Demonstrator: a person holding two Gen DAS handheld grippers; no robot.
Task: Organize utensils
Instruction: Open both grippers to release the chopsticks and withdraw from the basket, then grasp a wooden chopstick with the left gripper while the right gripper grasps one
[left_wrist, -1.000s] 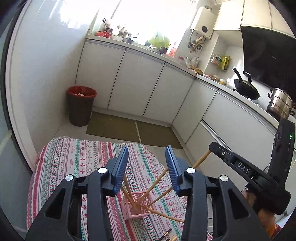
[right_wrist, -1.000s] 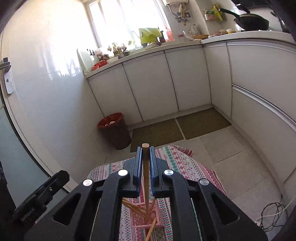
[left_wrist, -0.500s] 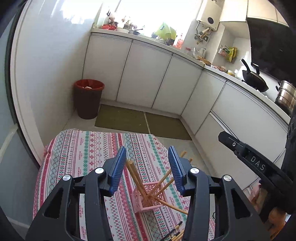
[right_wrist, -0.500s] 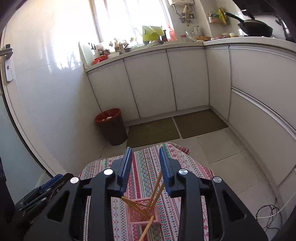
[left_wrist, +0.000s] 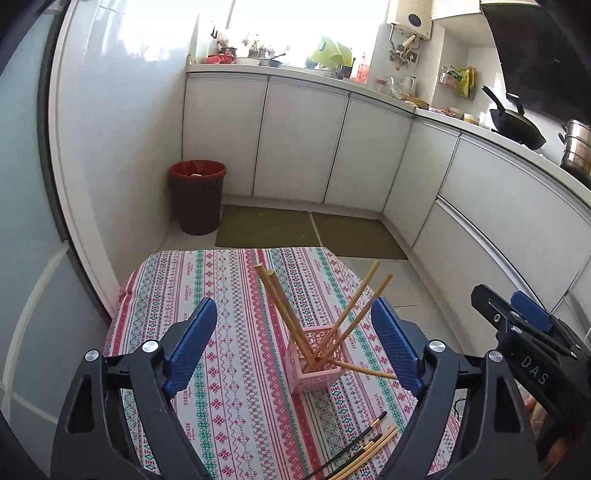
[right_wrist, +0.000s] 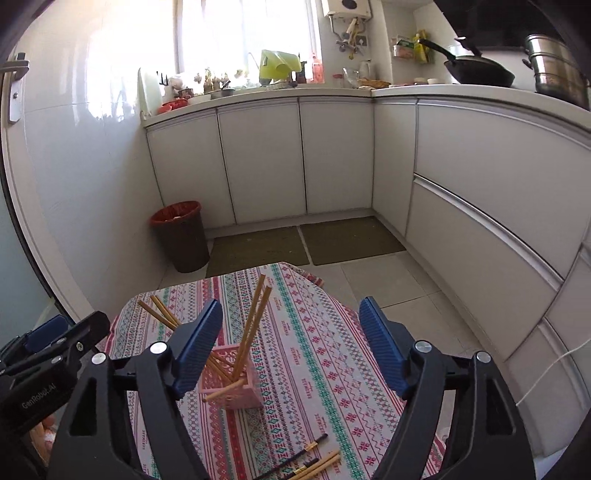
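A pink lattice holder (left_wrist: 314, 365) (right_wrist: 240, 387) stands on the table with several wooden chopsticks (left_wrist: 284, 306) (right_wrist: 255, 321) leaning out of it. More loose chopsticks (left_wrist: 365, 450) (right_wrist: 314, 461), dark and wooden, lie on the cloth near the front edge. My left gripper (left_wrist: 293, 347) hangs above and short of the holder, its jaws opening wide with nothing pressed between the pads. My right gripper (right_wrist: 290, 350) is likewise opening and empty, the holder showing just past its left finger (right_wrist: 195, 350). Each gripper also shows at the edge of the other's view.
The small table carries a striped patterned cloth (left_wrist: 221, 295). Beyond it are the tiled floor, two dark mats (left_wrist: 266, 230), a red-rimmed bin (left_wrist: 197, 195) by the wall, and white cabinets (right_wrist: 332, 155) under a cluttered counter with a wok (right_wrist: 476, 70) and a steel pot.
The right gripper let go of the wooden chopstick, which now stands in the pink holder. Both grippers opened wide and drew back, so more of the table shows.
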